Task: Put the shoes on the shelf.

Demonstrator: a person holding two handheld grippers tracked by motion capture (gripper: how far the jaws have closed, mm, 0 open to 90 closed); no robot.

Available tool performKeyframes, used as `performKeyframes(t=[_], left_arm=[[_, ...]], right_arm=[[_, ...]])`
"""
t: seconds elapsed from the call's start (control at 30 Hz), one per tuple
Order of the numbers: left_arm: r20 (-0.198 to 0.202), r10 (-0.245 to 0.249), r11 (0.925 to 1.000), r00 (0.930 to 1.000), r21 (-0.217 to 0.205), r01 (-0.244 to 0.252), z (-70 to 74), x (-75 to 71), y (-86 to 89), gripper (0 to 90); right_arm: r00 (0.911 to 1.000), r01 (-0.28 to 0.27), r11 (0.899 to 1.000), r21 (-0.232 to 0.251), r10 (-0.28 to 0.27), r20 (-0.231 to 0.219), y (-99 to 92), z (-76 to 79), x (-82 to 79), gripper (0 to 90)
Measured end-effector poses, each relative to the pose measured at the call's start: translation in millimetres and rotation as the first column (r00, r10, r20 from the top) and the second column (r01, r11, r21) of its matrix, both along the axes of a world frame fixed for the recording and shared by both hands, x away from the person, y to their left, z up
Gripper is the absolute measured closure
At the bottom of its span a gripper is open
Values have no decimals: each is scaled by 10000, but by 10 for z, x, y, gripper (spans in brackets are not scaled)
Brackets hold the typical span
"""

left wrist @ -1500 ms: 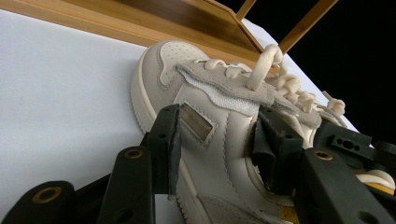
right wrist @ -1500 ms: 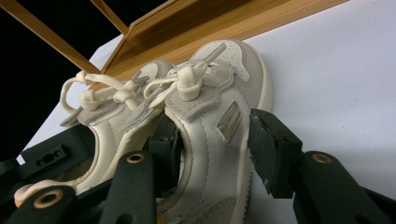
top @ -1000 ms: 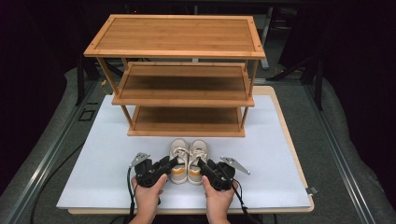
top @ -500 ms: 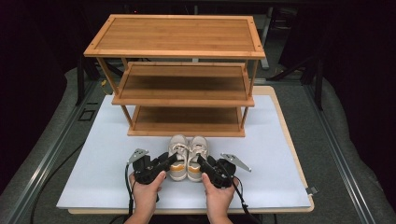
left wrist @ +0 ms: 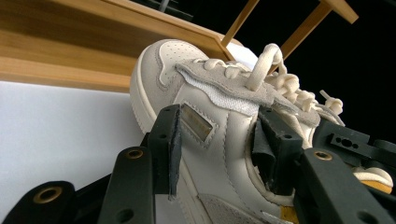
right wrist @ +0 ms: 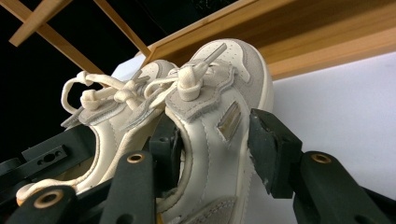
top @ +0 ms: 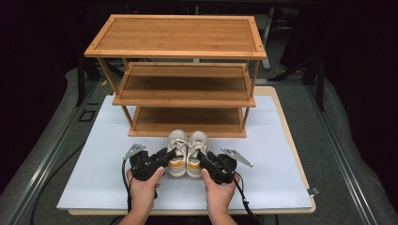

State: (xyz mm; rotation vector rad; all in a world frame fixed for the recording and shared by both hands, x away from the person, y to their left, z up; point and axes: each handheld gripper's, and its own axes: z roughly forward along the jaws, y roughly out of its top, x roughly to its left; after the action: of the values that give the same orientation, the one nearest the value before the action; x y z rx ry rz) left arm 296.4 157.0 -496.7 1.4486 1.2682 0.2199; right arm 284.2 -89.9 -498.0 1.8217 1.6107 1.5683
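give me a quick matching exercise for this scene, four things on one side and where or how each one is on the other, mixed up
Things:
1. left shoe
2. right shoe
3. wooden rack
4. white mat

Places or states:
a. stands at the far side of the table, all three shelves bare
b. gripped by the right gripper, one jaw inside its opening
c. covers the tabletop under the shoes
d. gripped by the left gripper, one jaw inside its opening

Pairs: 1-d, 2-b, 3-a, 4-c
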Motion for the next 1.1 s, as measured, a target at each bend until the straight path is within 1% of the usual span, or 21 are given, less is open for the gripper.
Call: performKeyframes(t=[0.07,0.13,0.17,0.23,0.37,0.5,0.53,0.73,0.9,1.0,1.1], left_arm=[[15,4,10000,10000,0,-4,31,4,3,551],[44,10,10000,10000,13,-10,68,7,8,551],[65,45,10000,10000,29,-45,89,7,7,551],[116,16,10000,9999,93,-17,132,8,14,551],[189,-3,10000,9998,40,2,208,18,30,551],[183,4,10000,9998,34,-4,271,21,32,551],[193,17,10000,9998,62,-18,290,20,32,551],[304,78,10000,9995,45,-80,414,29,59,551],[455,73,9999,9989,109,-78,520,26,66,551],[473,37,9998,9989,175,-46,580,22,62,551],[494,25,9998,9988,199,-35,637,22,54,552]], right_arm=[[10000,27,10000,-20,-27,17,6,28,3,555],[9999,69,9999,-138,-70,-78,11,67,-1,556],[10000,18,10000,-36,-18,19,16,78,5,556],[9999,-29,10000,-8,29,115,22,107,10,555],[9998,-81,10000,28,81,166,26,181,15,556],[9997,-24,10000,-37,25,225,35,254,23,556],[9998,-87,9999,-109,90,198,33,273,23,556],[9994,-136,9998,-142,141,319,64,388,44,557],[9991,-162,9996,-210,170,388,80,493,41,557],[9988,-169,9997,-188,177,460,80,543,34,557],[9989,-178,9996,-199,186,425,72,596,32,557]])
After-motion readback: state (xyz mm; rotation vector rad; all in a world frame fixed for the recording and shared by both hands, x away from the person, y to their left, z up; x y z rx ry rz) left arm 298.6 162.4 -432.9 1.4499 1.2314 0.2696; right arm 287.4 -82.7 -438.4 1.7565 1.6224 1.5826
